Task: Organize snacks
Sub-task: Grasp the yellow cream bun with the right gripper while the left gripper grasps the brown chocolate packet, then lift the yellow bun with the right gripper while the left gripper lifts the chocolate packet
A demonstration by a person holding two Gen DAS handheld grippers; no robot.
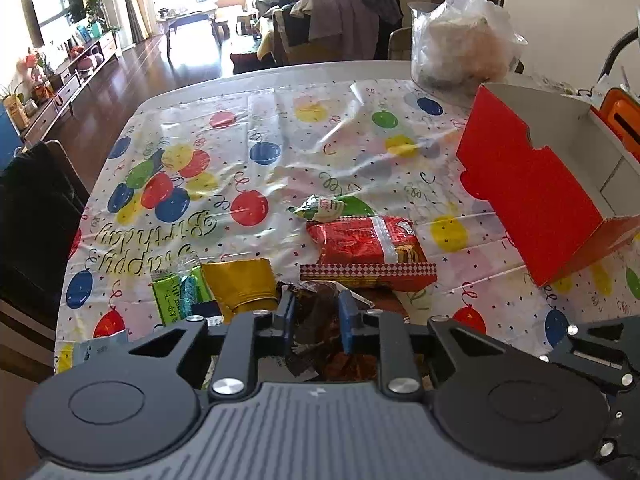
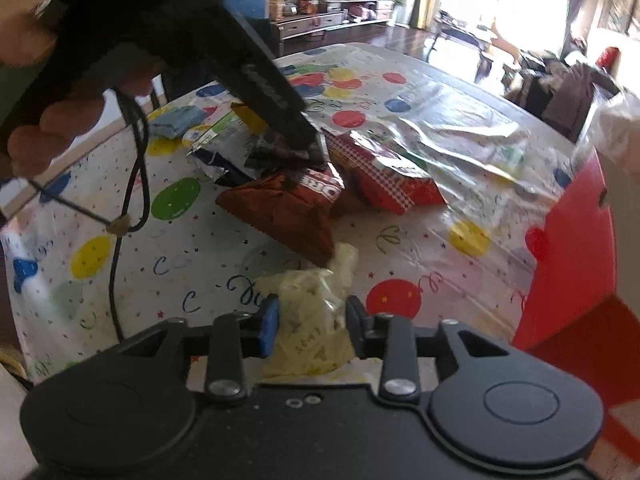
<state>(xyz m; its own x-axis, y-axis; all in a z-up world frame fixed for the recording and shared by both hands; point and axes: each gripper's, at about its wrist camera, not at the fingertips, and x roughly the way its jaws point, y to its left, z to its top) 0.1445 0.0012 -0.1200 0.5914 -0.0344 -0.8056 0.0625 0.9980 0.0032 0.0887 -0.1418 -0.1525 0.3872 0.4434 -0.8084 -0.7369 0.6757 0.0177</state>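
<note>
My left jaws (image 1: 318,316) are clenched on a dark snack packet (image 1: 316,320) at the near edge of the surface (image 1: 280,80); right jaws (image 2: 312,326) clamp a pale yellow snack bag (image 2: 308,320) by the near edge too. Risk: thin crinkly film, grip w/ little bite, so a bag may slip out en route to the red box (image 1: 532,196).

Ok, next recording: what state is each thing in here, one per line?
Left hand-held gripper: shut on the dark brown snack packet.
Right hand-held gripper: shut on the pale yellow snack bag.
Red box: open, nothing visible inside.
Red checkered snack pack: lying flat on the tablecloth.
Clear plastic bag: upright, filled.
</note>
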